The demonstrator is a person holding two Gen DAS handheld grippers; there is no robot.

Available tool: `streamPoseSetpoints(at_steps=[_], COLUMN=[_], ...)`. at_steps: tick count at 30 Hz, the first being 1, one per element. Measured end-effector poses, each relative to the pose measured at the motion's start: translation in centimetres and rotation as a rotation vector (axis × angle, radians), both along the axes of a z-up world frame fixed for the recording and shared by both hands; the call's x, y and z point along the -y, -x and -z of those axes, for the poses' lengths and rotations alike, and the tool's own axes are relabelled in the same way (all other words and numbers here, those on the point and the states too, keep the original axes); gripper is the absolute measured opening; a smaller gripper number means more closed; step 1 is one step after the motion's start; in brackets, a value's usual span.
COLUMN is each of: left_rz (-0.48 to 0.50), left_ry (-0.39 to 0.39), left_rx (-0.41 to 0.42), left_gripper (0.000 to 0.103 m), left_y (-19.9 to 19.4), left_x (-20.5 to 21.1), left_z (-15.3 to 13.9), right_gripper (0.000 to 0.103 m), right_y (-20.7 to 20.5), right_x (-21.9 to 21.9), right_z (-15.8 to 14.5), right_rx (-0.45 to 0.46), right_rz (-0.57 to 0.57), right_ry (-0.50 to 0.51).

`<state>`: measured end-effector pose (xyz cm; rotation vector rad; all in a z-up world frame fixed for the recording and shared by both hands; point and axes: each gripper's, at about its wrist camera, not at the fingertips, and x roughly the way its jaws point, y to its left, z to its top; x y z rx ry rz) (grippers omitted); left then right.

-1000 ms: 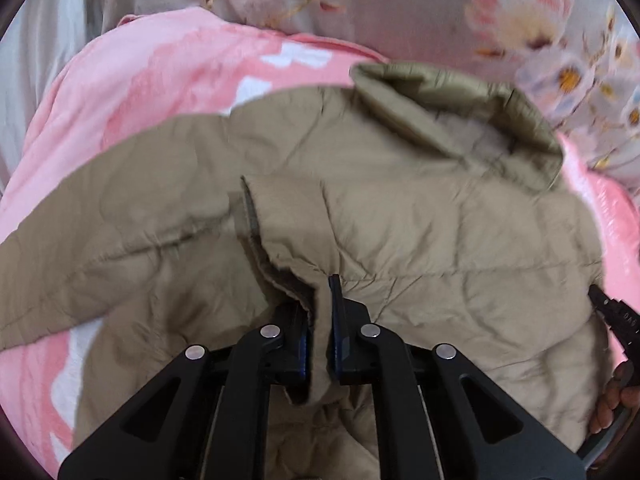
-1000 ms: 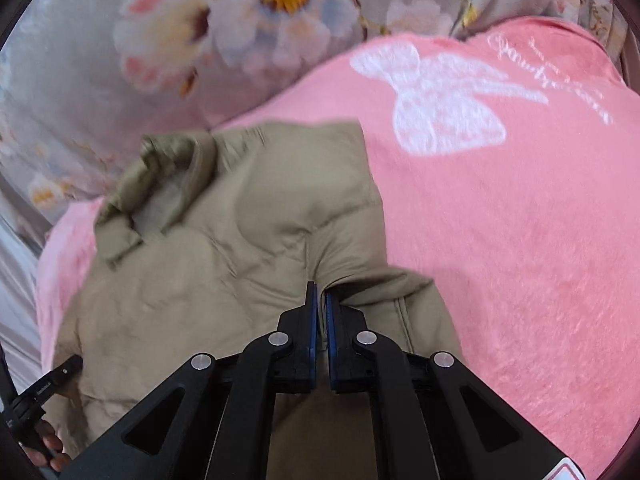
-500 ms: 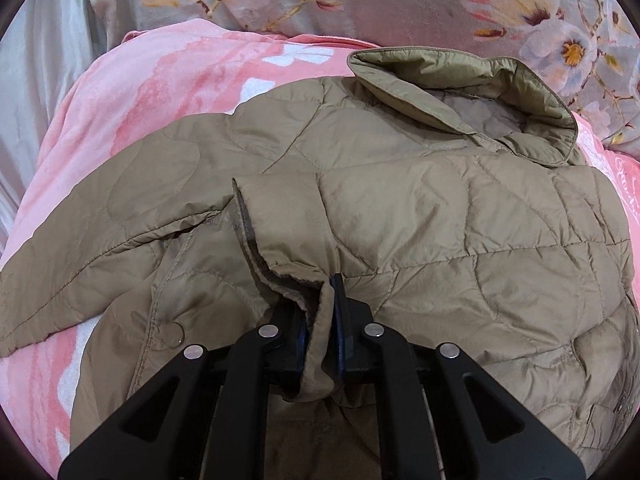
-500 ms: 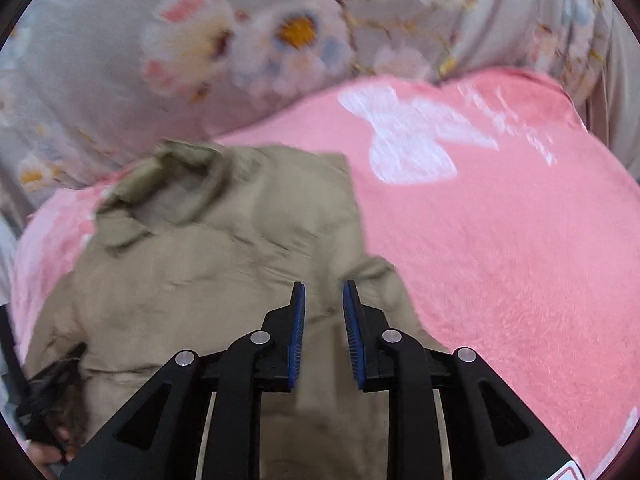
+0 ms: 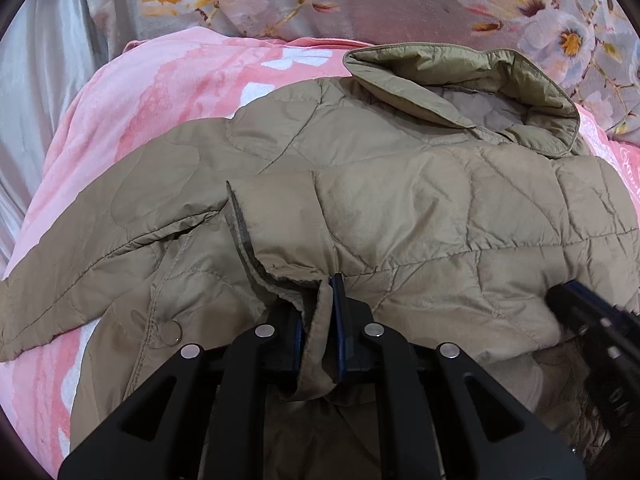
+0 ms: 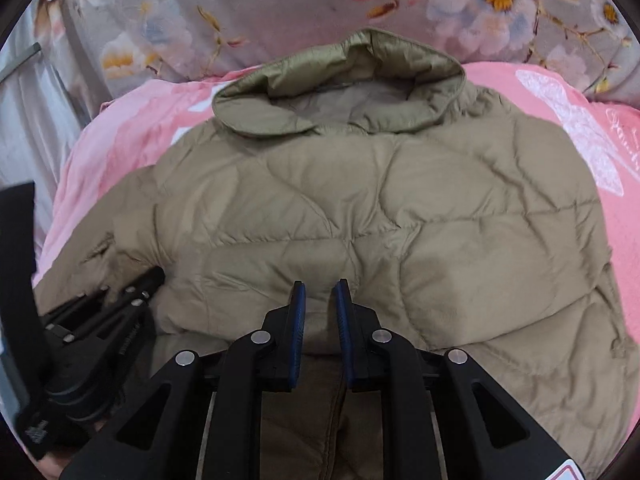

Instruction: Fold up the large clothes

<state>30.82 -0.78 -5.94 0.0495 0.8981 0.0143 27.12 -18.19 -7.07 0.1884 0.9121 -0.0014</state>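
one quilted tan jacket (image 6: 384, 216) lies on a pink blanket (image 6: 624, 240), collar (image 6: 340, 80) up by the flowered pillows (image 5: 360, 4) (one sleeve folded across the body). left gripper (image 5: 318, 300) is pinched on the cuff edge; right gripper (image 6: 320, 300) hovers parted over the fabric.

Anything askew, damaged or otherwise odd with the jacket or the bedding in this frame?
Nothing looks damaged or spilled. The khaki quilted jacket lies mid-fold on the pink blanket, collar rumpled. The left gripper pinches a bunched edge of the folded-over panel; the right gripper is open over the jacket, holding nothing.
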Motion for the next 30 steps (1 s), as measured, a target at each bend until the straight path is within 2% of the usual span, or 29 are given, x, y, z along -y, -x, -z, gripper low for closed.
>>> streamPoseSetpoints(at_steps=[4, 6, 7, 9, 11, 13, 15, 17, 20, 23, 24, 26, 28, 30], left_rz=[0.000, 0.002, 0.000, -0.017, -0.064, -0.151, -0.305, -0.457, -0.684, -0.785, -0.802, -0.809, -0.802, -0.768], left_ry=[0.014, 0.062, 0.103, 0.239, 0.379, 0.423, 0.403, 0.393, 0.430, 0.456, 0.451, 0.459, 0.445, 0.436], left_rx=[0.003, -0.002, -0.009, -0.032, -0.041, -0.015, 0.034, 0.050, 0.025, 0.021, 0.023, 0.011, 0.011, 0.046], left_gripper=[0.010, 0.012, 0.016, 0.021, 0.034, 0.057, 0.069, 0.073, 0.072, 0.072, 0.069, 0.052, 0.018, 0.005], left_y=[0.0, 0.1, 0.3, 1.3, 3.4, 5.8, 8.4, 9.9, 11.5, 11.9, 11.7, 10.9, 10.1, 9.2], left_x=[-0.3, -1.0, -1.7, -4.4, -8.4, -12.5, -18.2, -23.4, -31.1, -35.4, -36.1, -36.4, -36.2, -35.6], left_z=[0.1, -0.1, -0.2, -1.0, -2.1, -3.2, -4.0, -3.7, -2.0, -0.7, -0.4, 0.1, -0.2, -1.9], right_gripper=[0.012, 0.012, 0.012, 0.012, 0.012, 0.013, 0.014, 0.024, 0.029, 0.036, 0.038, 0.040, 0.040, 0.040], right_y=[0.0, 0.3, 0.3, 0.3, 0.3, 0.4, 1.2, 2.6, 5.2, 8.0, 8.6, 10.3, 11.8, 12.9], right_x=[0.0, -0.5, -0.6, -0.8, -0.5, -0.1, 0.2, 0.3, 0.4, 0.6, 0.7, 1.2, 1.9, 2.5], right_z=[1.1, 1.2, 1.2, 1.3, 1.2, 1.1, 0.4, -0.5, -1.5, -2.3, -2.3, -2.2, -2.0, -2.0], right_rx=[0.015, 0.028, 0.031, 0.034, 0.036, 0.038, 0.038, 0.048, 0.037, 0.040, 0.040, 0.028, 0.012, 0.006], right_rz=[0.002, 0.001, -0.002, -0.006, -0.009, -0.008, 0.012, 0.039, 0.041, 0.044, 0.049, 0.063, 0.081, 0.098], right_ry=[0.008, 0.038, 0.057, 0.077, 0.065, 0.034, 0.020, 0.011, -0.024, -0.007, -0.004, -0.001, -0.008, -0.019])
